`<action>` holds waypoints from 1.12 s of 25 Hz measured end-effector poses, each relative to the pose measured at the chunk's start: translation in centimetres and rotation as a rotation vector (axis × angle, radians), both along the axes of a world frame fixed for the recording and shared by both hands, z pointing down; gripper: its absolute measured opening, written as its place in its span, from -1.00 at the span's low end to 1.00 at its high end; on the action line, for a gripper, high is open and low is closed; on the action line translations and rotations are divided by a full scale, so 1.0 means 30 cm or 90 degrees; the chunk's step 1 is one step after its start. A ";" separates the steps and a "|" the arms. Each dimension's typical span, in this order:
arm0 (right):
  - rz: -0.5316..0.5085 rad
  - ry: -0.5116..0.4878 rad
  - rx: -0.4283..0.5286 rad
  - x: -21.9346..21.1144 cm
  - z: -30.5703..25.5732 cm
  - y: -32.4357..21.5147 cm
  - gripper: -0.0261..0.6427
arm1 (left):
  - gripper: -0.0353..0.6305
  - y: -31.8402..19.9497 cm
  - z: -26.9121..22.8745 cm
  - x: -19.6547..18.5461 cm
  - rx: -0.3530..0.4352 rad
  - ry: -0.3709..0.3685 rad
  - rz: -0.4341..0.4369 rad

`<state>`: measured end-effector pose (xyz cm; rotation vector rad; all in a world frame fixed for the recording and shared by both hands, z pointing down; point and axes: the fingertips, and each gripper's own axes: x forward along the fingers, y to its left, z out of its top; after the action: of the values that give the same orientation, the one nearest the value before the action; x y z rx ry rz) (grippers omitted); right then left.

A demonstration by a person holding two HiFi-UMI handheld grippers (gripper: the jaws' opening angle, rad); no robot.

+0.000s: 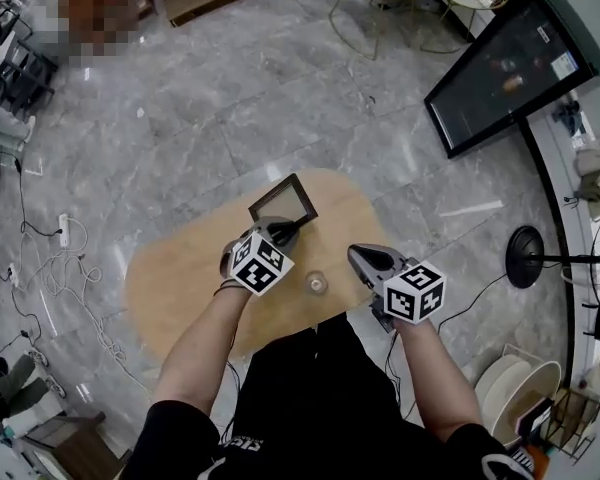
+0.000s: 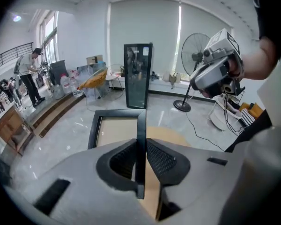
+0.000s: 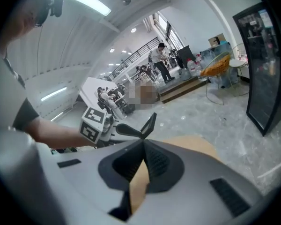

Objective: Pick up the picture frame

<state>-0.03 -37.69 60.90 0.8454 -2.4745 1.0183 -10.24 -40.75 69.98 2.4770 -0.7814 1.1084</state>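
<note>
Jaws of the left gripper [image 2: 140,146] are clamped on the picture frame [image 2: 117,114], and the right gripper [image 3: 143,146] is pinched shut on nothing.

So the black frame is gripped by one side edge, pads pressed on both faces of it, and it's held up in the air over the oval wooden table [image 1: 180,278], not touching it. The right gripper is carried just beside it, tips met, with only table top seen under them. A small clear round thing [image 1: 317,283] can be seen on the table between the two grippers; what it is can't be told. Grey marble floor [image 1: 230,98] is spread all round the table. Further back a standing fan [image 2: 195,55] is parked, with a tall dark glass-fronted cabinet [image 2: 138,74] stood near it.
</note>
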 end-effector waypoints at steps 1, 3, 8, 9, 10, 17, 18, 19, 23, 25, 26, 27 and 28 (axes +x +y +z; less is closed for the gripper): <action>0.001 0.000 0.007 -0.014 -0.037 0.016 -0.90 | -0.67 0.026 -0.038 -0.007 0.006 0.006 -0.001; 0.004 0.001 0.020 -0.032 -0.109 0.054 -0.90 | -0.67 0.079 -0.111 -0.019 0.017 0.021 -0.007; 0.035 0.023 0.054 0.025 -0.253 0.139 -0.90 | -0.67 0.166 -0.322 -0.053 0.062 0.078 -0.051; 0.046 0.029 0.059 0.048 -0.271 0.148 -0.90 | -0.67 0.173 -0.366 -0.063 0.076 0.088 -0.059; 0.057 0.035 0.063 0.071 -0.288 0.157 -0.90 | -0.67 0.178 -0.410 -0.073 0.090 0.097 -0.067; 0.087 0.049 0.095 0.139 -0.380 0.213 -0.90 | -0.67 0.227 -0.672 -0.149 0.179 0.146 -0.103; 0.082 0.048 0.098 0.134 -0.386 0.217 -0.90 | -0.67 0.232 -0.704 -0.156 0.191 0.148 -0.110; 0.074 0.046 0.100 0.128 -0.393 0.224 -0.90 | -0.67 0.241 -0.728 -0.161 0.199 0.152 -0.120; 0.031 0.026 0.129 0.092 -0.452 0.222 -0.90 | -0.67 0.284 -0.783 -0.195 0.212 0.165 -0.179; 0.010 0.014 0.150 0.085 -0.491 0.207 -0.90 | -0.67 0.304 -0.810 -0.207 0.220 0.162 -0.206; 0.000 0.007 0.159 0.086 -0.509 0.200 -0.90 | -0.67 0.312 -0.822 -0.208 0.224 0.157 -0.218; -0.011 -0.002 0.168 0.089 -0.527 0.196 -0.91 | -0.67 0.318 -0.833 -0.204 0.227 0.153 -0.228; -0.025 -0.011 0.179 0.094 -0.544 0.196 -0.91 | -0.67 0.322 -0.844 -0.197 0.229 0.149 -0.239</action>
<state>2.80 -31.81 44.57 0.8678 -2.6773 0.6756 -16.14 -31.09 44.67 2.5211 -1.3962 0.5730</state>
